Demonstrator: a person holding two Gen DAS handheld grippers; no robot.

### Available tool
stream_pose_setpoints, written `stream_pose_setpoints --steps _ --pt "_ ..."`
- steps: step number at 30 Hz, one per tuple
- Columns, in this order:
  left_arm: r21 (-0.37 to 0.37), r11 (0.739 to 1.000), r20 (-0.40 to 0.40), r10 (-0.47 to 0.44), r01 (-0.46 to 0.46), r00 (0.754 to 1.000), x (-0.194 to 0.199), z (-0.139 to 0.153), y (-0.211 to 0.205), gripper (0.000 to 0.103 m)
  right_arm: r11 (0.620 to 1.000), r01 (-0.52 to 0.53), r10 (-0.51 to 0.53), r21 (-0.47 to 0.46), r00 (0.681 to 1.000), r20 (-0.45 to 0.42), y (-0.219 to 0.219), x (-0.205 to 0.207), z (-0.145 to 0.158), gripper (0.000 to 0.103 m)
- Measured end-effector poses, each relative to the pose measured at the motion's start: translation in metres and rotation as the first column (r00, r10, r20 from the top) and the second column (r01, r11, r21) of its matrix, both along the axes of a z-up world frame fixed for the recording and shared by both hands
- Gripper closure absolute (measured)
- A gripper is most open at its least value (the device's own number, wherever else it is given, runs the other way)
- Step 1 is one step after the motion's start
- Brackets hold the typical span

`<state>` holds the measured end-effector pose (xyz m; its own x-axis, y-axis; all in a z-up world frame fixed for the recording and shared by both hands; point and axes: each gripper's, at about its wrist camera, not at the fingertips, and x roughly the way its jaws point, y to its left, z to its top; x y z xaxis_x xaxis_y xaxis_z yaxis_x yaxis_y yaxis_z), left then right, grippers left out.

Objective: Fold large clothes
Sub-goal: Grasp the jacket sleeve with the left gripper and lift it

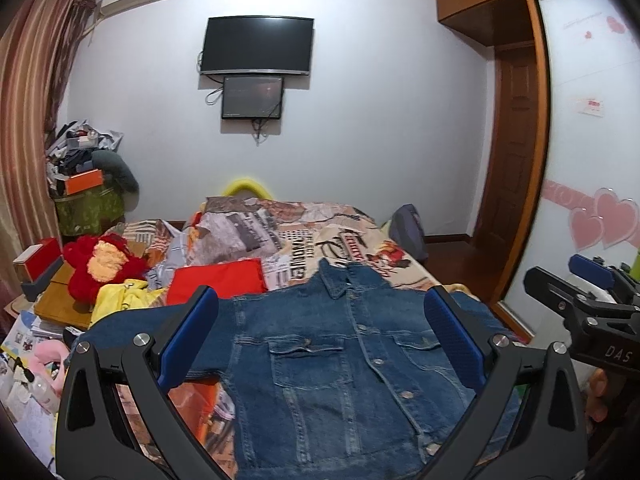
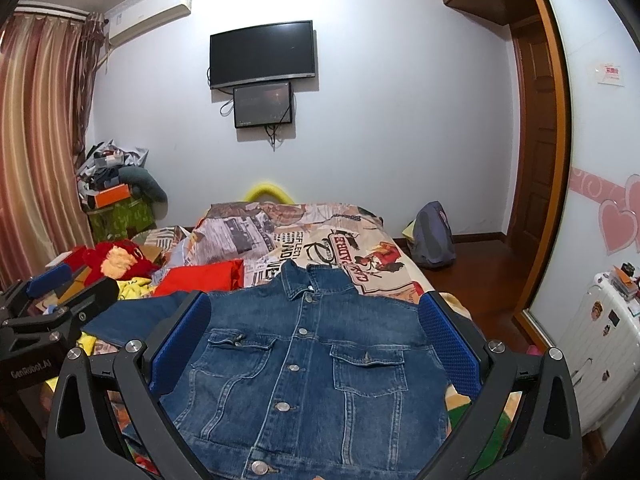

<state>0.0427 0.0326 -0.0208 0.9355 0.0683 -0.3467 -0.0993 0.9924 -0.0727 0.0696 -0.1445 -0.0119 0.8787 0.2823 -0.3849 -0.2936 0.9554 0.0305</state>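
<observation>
Denim jacket [image 2: 308,364] is lying flat, buttoned, front-up on the bed [image 2: 360,240], looking heavy and stiff, so both wide-open, empty grippers, left [image 1: 320,340] and right [image 2: 316,344], are best pinching shoulder seams.

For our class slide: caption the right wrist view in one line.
Open right gripper poised over a buttoned jacket on the bed.

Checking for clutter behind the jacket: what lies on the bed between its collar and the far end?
Only the printed bedspread shows between the denim jacket collar and the bed's far end, clearest in the right wrist view.
</observation>
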Motion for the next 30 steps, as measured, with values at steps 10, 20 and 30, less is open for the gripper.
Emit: stream_pose_setpoints --steps 10,20,30 --pt "-0.055 0.988 -0.081 0.139 -0.144 0.987 0.044 -0.02 0.075 0.0 0.999 -0.02 0.018 -0.029 0.998 -0.067 0.024 0.043 -0.019 0.0" --pt "-0.189 0.927 -0.274 0.268 -0.325 0.924 0.076 -0.088 0.215 0.0 0.997 -0.042 0.028 -0.065 0.978 -0.206 0.044 0.094 -0.05 0.0" --pt "-0.504 0.754 -0.49 0.153 -0.422 0.858 0.073 -0.193 0.335 0.004 0.995 -0.048 0.015 -0.091 0.943 -0.333 0.06 0.125 -0.078 0.0"
